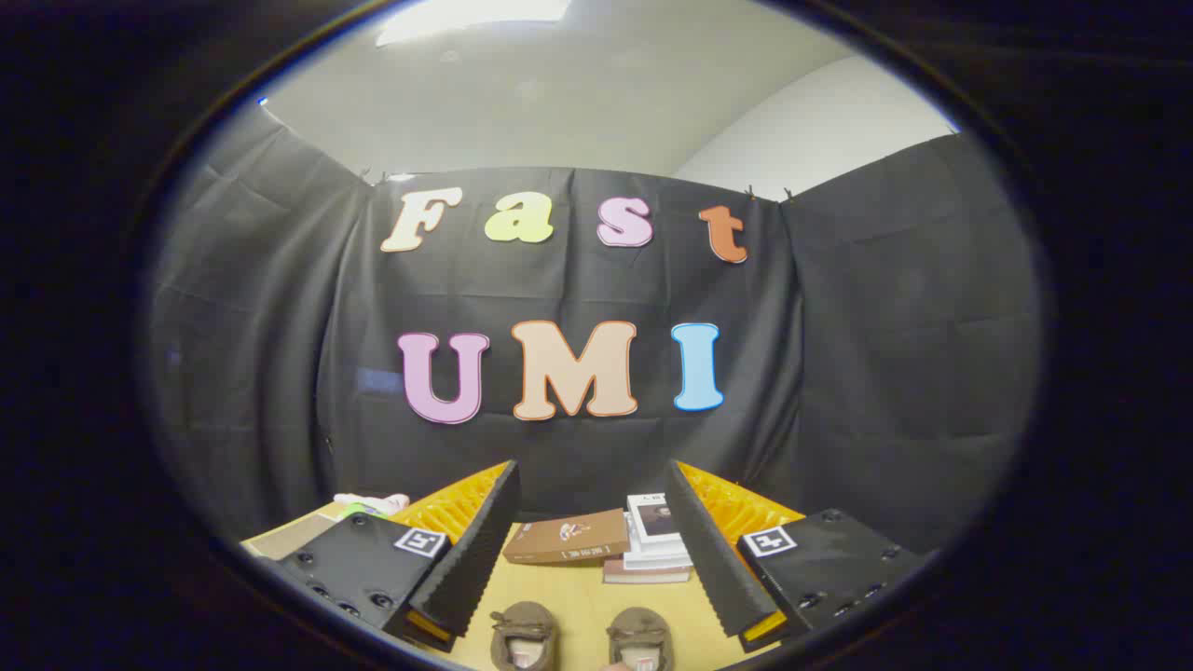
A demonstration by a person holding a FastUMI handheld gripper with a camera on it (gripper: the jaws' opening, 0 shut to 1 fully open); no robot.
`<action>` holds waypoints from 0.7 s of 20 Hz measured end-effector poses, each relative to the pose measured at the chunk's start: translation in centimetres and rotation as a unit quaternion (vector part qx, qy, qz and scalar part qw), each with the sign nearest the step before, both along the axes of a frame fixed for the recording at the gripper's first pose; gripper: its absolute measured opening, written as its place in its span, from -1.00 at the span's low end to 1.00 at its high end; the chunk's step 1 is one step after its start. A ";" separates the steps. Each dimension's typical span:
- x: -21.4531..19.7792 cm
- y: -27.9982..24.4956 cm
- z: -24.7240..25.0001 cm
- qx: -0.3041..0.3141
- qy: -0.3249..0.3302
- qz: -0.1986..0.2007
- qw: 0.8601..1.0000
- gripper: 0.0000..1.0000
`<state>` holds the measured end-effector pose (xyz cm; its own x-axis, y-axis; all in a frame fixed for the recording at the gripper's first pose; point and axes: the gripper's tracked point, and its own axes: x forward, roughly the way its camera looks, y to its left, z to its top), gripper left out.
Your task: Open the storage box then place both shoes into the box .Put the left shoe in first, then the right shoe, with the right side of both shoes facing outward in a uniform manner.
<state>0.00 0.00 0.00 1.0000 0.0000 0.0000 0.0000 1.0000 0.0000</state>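
Observation:
Two small brown shoes lie side by side on the wooden table, the left-hand shoe (525,636) and the right-hand shoe (641,639), with their openings facing me. My gripper (595,545) hangs above them, open, with its black ribbed fingers (475,550) spread wide and nothing between them. The shoes sit below and between the fingertips.
Beyond the fingers a brown book (567,539) lies on the table (578,606) next to a stack of white books (655,540). A pink and green item (368,505) lies at the far left corner of the table. Black cloth walls close the booth.

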 end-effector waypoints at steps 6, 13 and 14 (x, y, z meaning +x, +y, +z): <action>0.1 -0.3 0.0 -0.006 0.002 0.007 1.000 0.98; 0.3 -0.1 0.2 -0.011 0.000 0.019 1.000 0.98; 0.3 -0.1 0.2 -0.010 0.001 0.020 1.000 0.98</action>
<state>0.32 -0.06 0.22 0.9992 0.0405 -0.0020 -0.0406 0.9990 -0.0197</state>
